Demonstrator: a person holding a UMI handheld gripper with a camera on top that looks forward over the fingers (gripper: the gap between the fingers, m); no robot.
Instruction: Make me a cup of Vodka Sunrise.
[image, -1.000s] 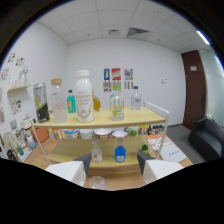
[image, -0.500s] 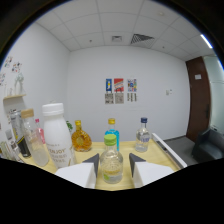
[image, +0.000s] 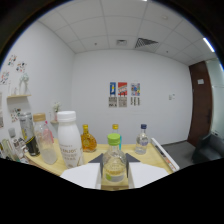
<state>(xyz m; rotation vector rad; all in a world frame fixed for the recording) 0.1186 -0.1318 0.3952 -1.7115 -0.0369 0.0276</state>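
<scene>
A small clear bottle with a green cap (image: 114, 162) and yellowish liquid low inside stands upright between my fingers. My gripper (image: 114, 161) is shut on it, with a dark fingertip (image: 97, 160) against each side of its body. The bottle's base is hidden below the fingers. It is over the near part of a wooden shelf top (image: 152, 151). Beyond it stand a tall white bottle (image: 68, 140), a squat amber bottle (image: 88, 140), a yellow-capped bottle (image: 116, 129) right behind, and a clear bottle with a blue cap (image: 142, 138).
Left of the fingers stand a clear bottle with a tan cap (image: 45, 144) and a dark can (image: 30, 136). A wall shelf (image: 17, 97) hangs at the left. The white far wall carries posters (image: 123, 95), and a dark door (image: 202, 110) is at the right.
The view has come in from well back of the shelf unit to right at its top row. The fingers have drawn together around the green-capped bottle.
</scene>
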